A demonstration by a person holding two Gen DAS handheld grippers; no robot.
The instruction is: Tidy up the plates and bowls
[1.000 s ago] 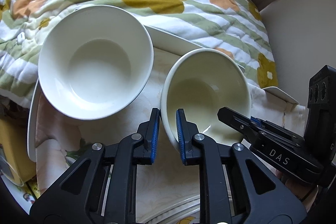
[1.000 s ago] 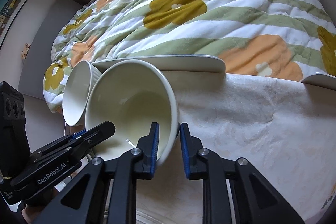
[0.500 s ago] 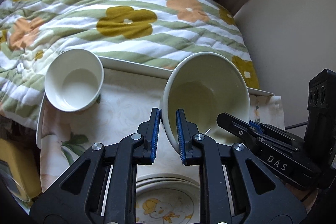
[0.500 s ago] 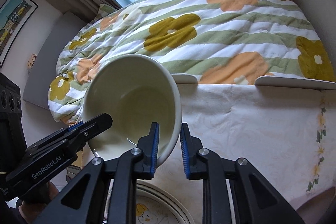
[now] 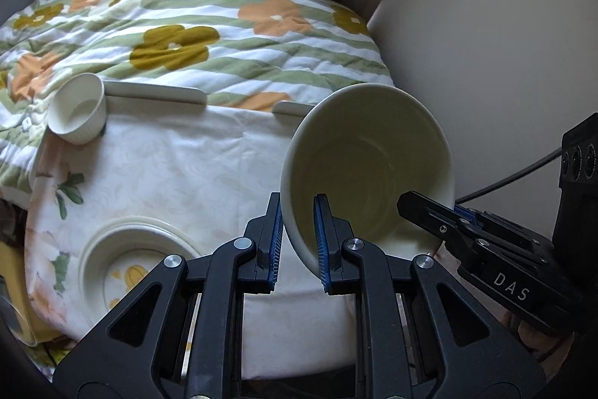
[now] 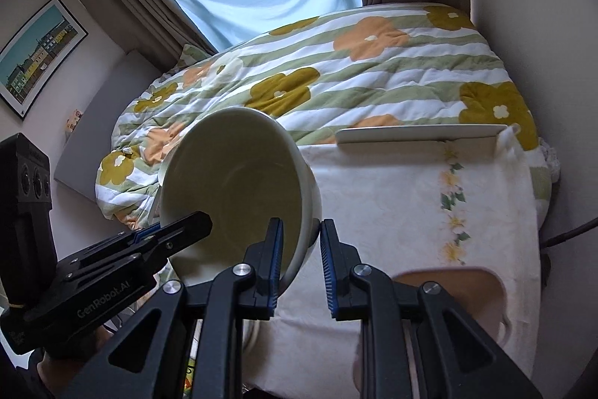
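**Two claws, one bowl aloft**

Left wrist view: the left claw (image 5: 297, 238) grips the rim of one large cream ceramic bowl (image 5: 368, 171), tilted above the cloth-covered table (image 5: 187, 167). One small white ribbed cup (image 5: 78, 118) sits at the table's far left; one round cartoon-printed plate (image 5: 127, 268) lies near left.

Right wrist view: the right claw (image 6: 301, 262) clamps the same bowl's (image 6: 231, 189) opposite rim.

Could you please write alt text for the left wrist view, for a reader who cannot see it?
The left gripper clamps the rim of a large cream bowl, tilted above a white tablecloth, with the right gripper on its far rim. A small ribbed cup and a plate sit left.
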